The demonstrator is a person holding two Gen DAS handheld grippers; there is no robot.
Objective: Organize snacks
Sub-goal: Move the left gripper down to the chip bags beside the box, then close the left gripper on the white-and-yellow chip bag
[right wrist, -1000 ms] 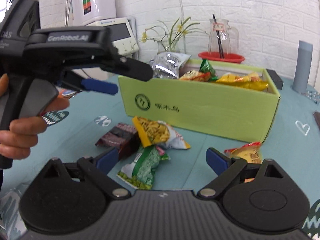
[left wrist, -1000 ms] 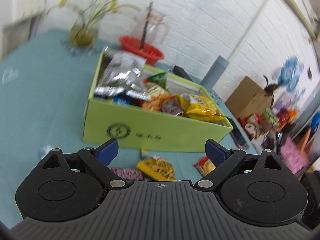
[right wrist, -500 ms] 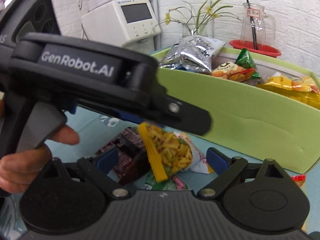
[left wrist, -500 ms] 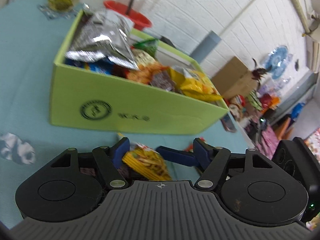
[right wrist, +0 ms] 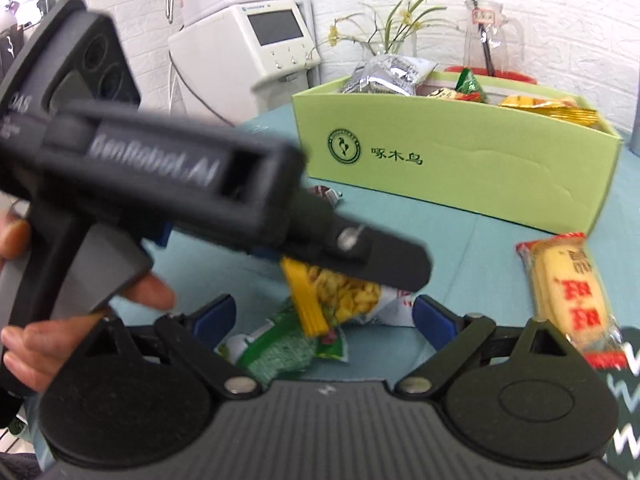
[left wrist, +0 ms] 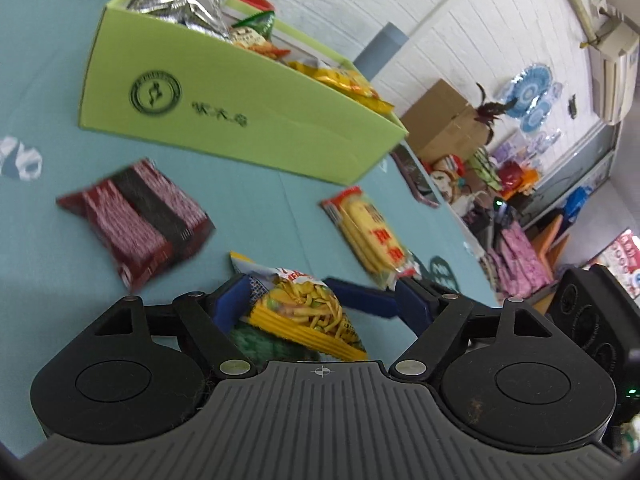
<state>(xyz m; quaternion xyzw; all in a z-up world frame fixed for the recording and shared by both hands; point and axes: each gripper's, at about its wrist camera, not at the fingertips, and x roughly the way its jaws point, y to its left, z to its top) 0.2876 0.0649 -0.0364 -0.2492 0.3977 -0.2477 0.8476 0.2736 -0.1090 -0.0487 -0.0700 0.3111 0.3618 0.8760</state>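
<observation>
My left gripper (left wrist: 320, 304) is low over the table with its jaws open around a yellow snack packet (left wrist: 308, 316); whether the pads touch it I cannot tell. The packet also shows in the right wrist view (right wrist: 340, 296), lying on a green packet (right wrist: 280, 356) under the left gripper (right wrist: 352, 260). My right gripper (right wrist: 324, 316) is open and empty just before these packets. A green box (left wrist: 240, 120) full of snacks stands behind, also in the right wrist view (right wrist: 460, 168).
A dark red packet (left wrist: 136, 220) lies left on the teal table (left wrist: 40, 80). A yellow-and-red biscuit packet (left wrist: 368, 236) lies right, also seen in the right wrist view (right wrist: 572, 300). A white machine (right wrist: 248, 52), a vase and a jug (right wrist: 488, 36) stand behind the box.
My left gripper has dropped down and forward onto the yellow packet, its jaws narrowing around it. My right gripper has moved closer to the packets and stayed open.
</observation>
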